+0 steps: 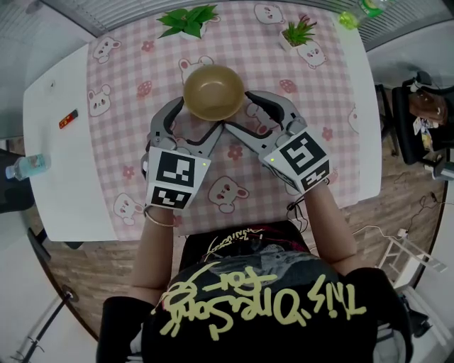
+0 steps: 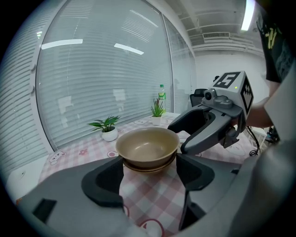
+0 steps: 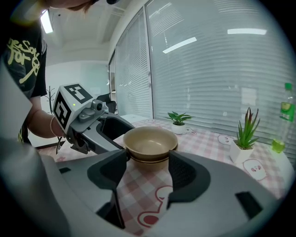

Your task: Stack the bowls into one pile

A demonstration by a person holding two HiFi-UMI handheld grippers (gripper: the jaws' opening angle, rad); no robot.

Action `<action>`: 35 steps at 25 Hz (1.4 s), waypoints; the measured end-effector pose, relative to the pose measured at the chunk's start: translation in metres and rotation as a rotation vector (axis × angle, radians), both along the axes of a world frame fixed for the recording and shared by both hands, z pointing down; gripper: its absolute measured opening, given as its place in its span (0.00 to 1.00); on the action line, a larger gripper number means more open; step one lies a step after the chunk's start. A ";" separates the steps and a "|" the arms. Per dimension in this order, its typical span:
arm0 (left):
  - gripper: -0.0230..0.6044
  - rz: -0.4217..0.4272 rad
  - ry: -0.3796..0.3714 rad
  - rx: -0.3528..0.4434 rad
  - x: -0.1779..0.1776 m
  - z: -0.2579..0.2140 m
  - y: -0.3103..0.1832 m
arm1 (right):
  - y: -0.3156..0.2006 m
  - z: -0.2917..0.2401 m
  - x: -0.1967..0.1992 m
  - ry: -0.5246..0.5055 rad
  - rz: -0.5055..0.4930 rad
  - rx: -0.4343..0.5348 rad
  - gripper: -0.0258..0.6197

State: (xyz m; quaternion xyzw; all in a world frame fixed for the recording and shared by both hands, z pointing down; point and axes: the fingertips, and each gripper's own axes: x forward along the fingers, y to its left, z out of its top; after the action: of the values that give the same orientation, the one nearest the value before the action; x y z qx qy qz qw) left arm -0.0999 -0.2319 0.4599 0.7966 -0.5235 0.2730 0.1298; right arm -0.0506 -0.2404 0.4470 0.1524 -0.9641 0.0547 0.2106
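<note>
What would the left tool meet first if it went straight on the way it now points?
The left tool would most likely meet the pile of bowls first; it stands directly ahead, at the tips of the open jaws. Depth is hard to judge.

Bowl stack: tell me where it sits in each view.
Head view: bowl stack upper centre, on the checked cloth.
Left gripper view: centre, at the open jaw tips.
Right gripper view: centre, at the open jaw tips.
Shared landmark: broad-leaved potted plant behind it.
</note>
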 end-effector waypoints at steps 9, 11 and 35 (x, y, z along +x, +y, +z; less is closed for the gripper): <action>0.64 0.007 -0.002 -0.006 0.003 0.001 0.003 | -0.001 -0.003 0.000 -0.027 0.016 -0.015 0.49; 0.64 0.007 0.003 -0.007 0.002 0.002 0.003 | -0.001 -0.002 0.000 -0.026 0.015 -0.016 0.49; 0.64 -0.010 0.023 0.012 0.005 -0.004 0.020 | 0.018 -0.005 0.005 -0.037 0.008 -0.012 0.49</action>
State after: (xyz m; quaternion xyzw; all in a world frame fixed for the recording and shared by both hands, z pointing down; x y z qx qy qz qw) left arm -0.0952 -0.2123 0.4562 0.7978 -0.5275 0.2600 0.1327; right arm -0.0459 -0.2226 0.4415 0.1538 -0.9668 0.0639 0.1936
